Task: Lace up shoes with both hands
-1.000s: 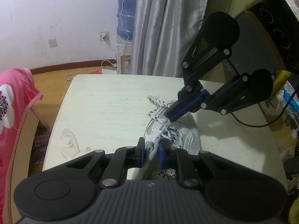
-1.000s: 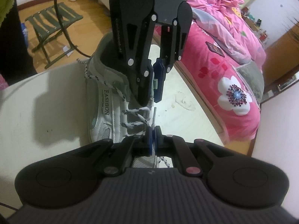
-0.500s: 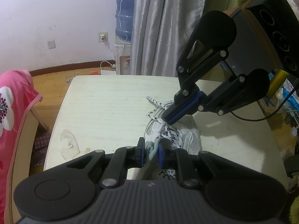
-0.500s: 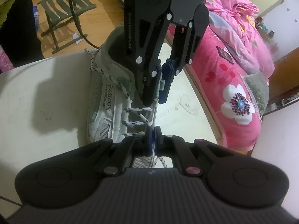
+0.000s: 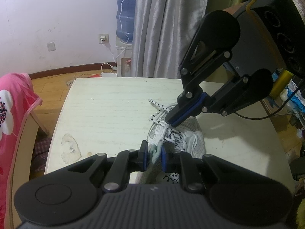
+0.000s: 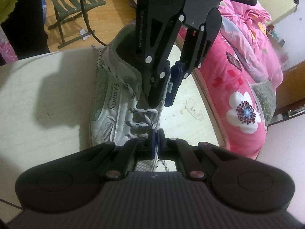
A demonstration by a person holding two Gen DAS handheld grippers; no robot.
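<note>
Here the white sneaker (image 5: 190,139) lies on the cream table (image 5: 106,114), its side panel printed "FASHION" in the right wrist view; the sneaker sits toward the table's right half in the left wrist view, toe pointing away from that camera; the left gripper (image 5: 153,152) is clamped on the sneaker's pale green tongue edge (image 5: 154,151), the two blue pads pressing the fabric from both sides; in the right wrist view the same gripper (image 6: 167,97) descends from above onto the tongue area near the collar; the right gripper (image 6: 156,143) is closed on the speckled white shoelace (image 6: 142,111), the lace strand running up between the blue pads and out beneath them toward the camera; in the left wrist view this gripper (image 5: 171,123) reaches in from the right, its tip just above the upper eyelets, with the lace taut from its tip down to the eyelet rows; a loose lace end (image 5: 155,103) lies on the table beyond the toe; several crossings of lace are threaded over the lower eyelets; a worn patch (image 5: 70,147) marks the table surface to the left; a blue water bottle (image 5: 125,15) stands on a dispenser beside the grey curtain (image 5: 167,28); a pink floral quilt (image 6: 246,95) covers the bed beside the table; a green folding stool (image 6: 74,5) stands on the wooden floor.
</note>
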